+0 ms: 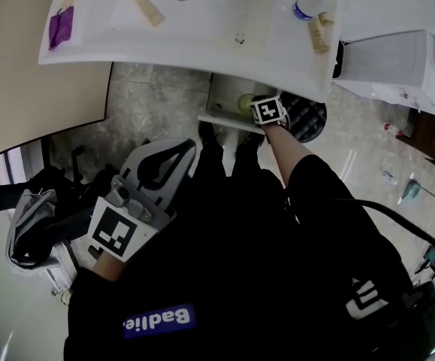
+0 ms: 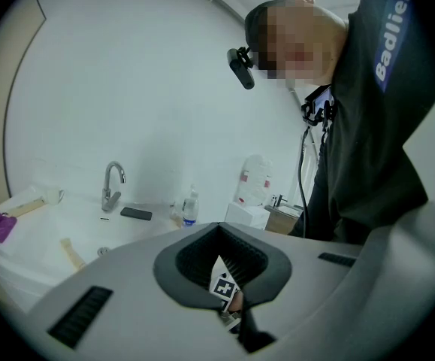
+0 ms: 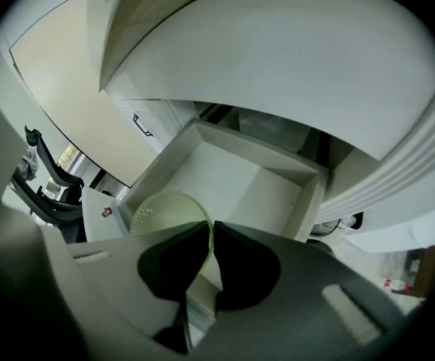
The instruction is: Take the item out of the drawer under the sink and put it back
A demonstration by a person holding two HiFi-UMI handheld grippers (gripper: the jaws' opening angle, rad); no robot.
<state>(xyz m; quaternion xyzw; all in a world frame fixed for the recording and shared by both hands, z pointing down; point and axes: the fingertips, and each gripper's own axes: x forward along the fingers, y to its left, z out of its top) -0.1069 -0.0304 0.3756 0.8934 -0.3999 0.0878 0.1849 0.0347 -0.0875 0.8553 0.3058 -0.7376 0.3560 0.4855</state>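
Note:
The drawer [image 3: 240,179] under the sink is pulled out, white inside. A pale green perforated bowl [image 3: 164,213] lies at its near left corner. My right gripper [image 3: 209,232] points steeply down into the drawer and is shut on the bowl's rim, one pad on each side of it. In the head view only that gripper's marker cube [image 1: 270,111] shows below the sink counter, with a bit of the green bowl [image 1: 245,102] beside it. My left gripper [image 1: 191,147] is held back near my body, its tips together and nothing between them.
The sink counter [image 1: 127,43] carries a purple object [image 1: 60,27], tubes and a water bottle [image 1: 307,4]. A tap [image 2: 112,185] and a black phone [image 2: 136,213] show in the left gripper view. A dark round bin [image 1: 307,119] stands right of the drawer.

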